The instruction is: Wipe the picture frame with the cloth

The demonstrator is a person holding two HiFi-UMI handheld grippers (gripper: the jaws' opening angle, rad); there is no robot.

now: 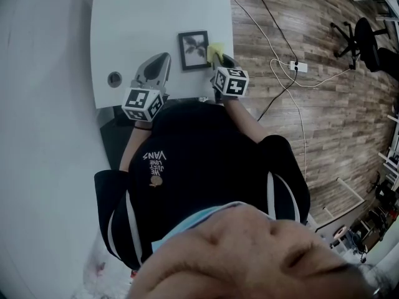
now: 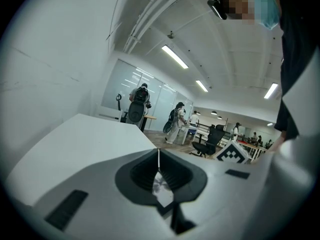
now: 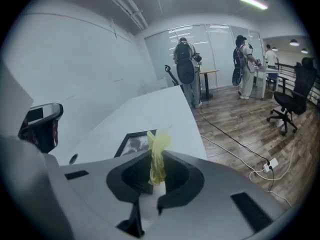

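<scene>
A white bench point(image 1: 143, 11) stood on a wood floor point(image 1: 312, 104), with the picture frame point(image 1: 193, 50) at its 4 o'clock. The right gripper point(image 3: 158, 166) squeezed the yellow cloth point(image 3: 159, 143) in its jaws. The left gripper point(image 2: 159, 159) had its jaws pressed together, empty.

one white bench point(image 1: 156, 11). on the bench: one picture frame point(image 1: 193, 50), one cloth point(image 1: 215, 53), yellow, and one round hole point(image 1: 115, 78) near its near edge. two grippers over the near edge of the bench: one left gripper point(image 1: 163, 60) and one right gripper point(image 3: 157, 156), each with two fingers, four fingers in all. two marker cubes, one on the left point(image 1: 142, 103) and one on the right point(image 1: 230, 81). one person in a black top point(image 1: 199, 161) holds both. on the floor beside the bench, one power strip point(image 1: 298, 66). past the far end of the bench, three standing people point(image 3: 186, 66), two of them with backpacks, and one black office chair point(image 3: 289, 101).
</scene>
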